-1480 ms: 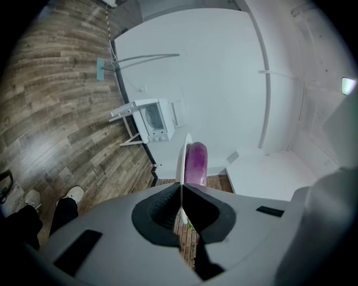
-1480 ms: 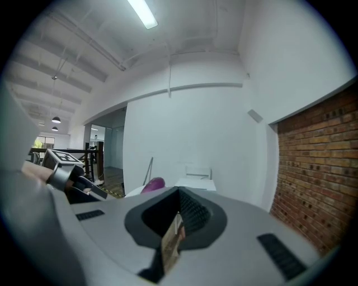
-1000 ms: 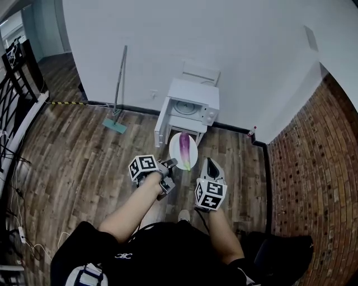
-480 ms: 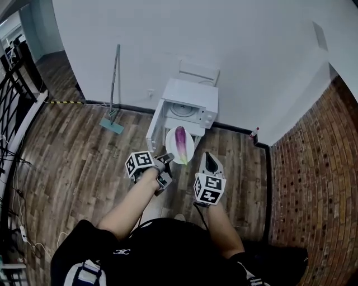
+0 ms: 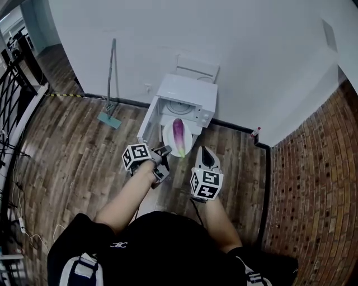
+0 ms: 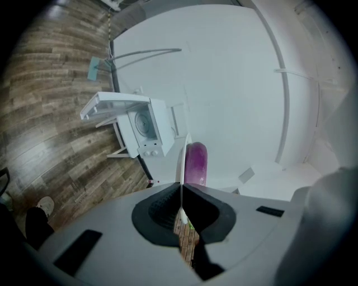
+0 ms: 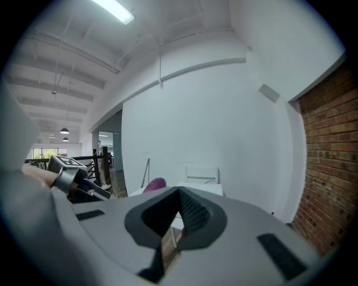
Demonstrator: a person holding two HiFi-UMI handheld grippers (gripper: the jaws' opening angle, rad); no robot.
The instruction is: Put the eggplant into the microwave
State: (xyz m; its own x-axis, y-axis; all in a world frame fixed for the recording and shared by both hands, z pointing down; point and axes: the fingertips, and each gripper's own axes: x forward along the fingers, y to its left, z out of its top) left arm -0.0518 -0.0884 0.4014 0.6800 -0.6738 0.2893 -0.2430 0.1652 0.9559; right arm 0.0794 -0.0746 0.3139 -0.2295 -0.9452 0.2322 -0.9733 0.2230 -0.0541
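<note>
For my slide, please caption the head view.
Left gripper holds a plate with an eggplant in front of the open microwave.

Bright, even light from a long white ceiling strip lamp gives soft shadows; fisheye distortion bends the edges, black corners ring both gripper views, and the near right gripper blurs.

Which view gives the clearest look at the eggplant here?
The head view: the whole eggplant lies in sight from above on the white plate, before the open microwave. The left gripper view sees the plate edge-on with one purple end beside it; the right gripper view catches only a purple sliver.
</note>
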